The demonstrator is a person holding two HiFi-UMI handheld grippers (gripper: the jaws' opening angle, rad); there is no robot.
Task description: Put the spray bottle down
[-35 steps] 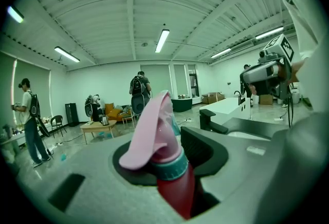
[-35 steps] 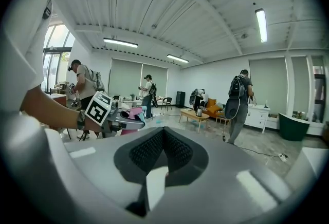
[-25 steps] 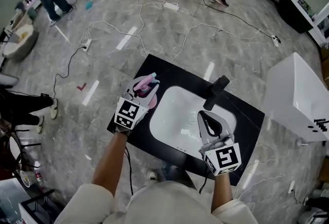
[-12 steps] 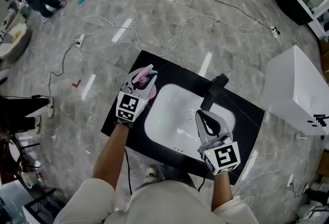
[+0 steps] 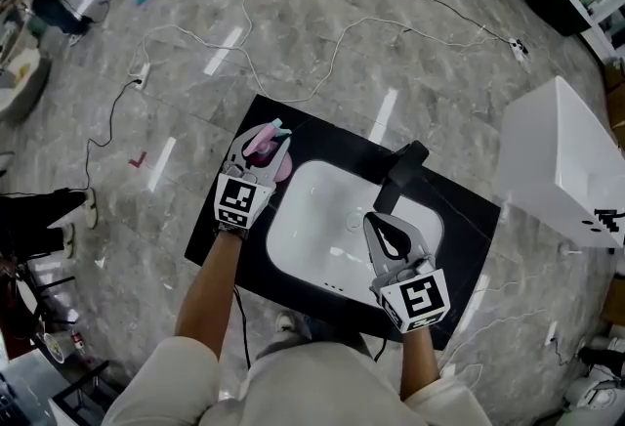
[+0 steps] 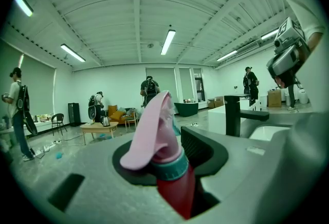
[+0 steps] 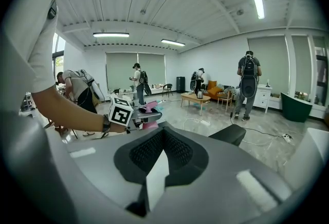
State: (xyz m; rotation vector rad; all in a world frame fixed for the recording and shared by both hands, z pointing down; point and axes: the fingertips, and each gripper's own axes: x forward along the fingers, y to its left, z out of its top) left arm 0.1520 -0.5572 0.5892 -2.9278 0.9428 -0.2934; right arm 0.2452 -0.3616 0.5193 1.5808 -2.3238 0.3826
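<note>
The spray bottle (image 6: 165, 164) has a pink trigger head, a teal collar and a red body. My left gripper (image 6: 180, 176) is shut on its neck and holds it upright. In the head view the bottle (image 5: 262, 142) and left gripper (image 5: 256, 160) are over the left part of the black counter (image 5: 217, 231), beside the white basin (image 5: 312, 224). I cannot tell whether the bottle's base touches the counter. My right gripper (image 5: 389, 240) hangs over the basin's right side, shut and holding nothing. The right gripper view shows its jaws (image 7: 163, 133) meeting at the tip, with the bottle (image 7: 149, 109) further off.
A black faucet (image 5: 400, 175) stands at the basin's far side. A white cabinet (image 5: 562, 180) is to the right of the counter. Cables (image 5: 293, 43) run over the grey floor beyond. Several people and a low wooden table (image 6: 97, 126) are far back in the room.
My left gripper has carried the bottle a little further in over the counter and lower. My right gripper has sunk slightly over the basin. Both grips look unchanged.
</note>
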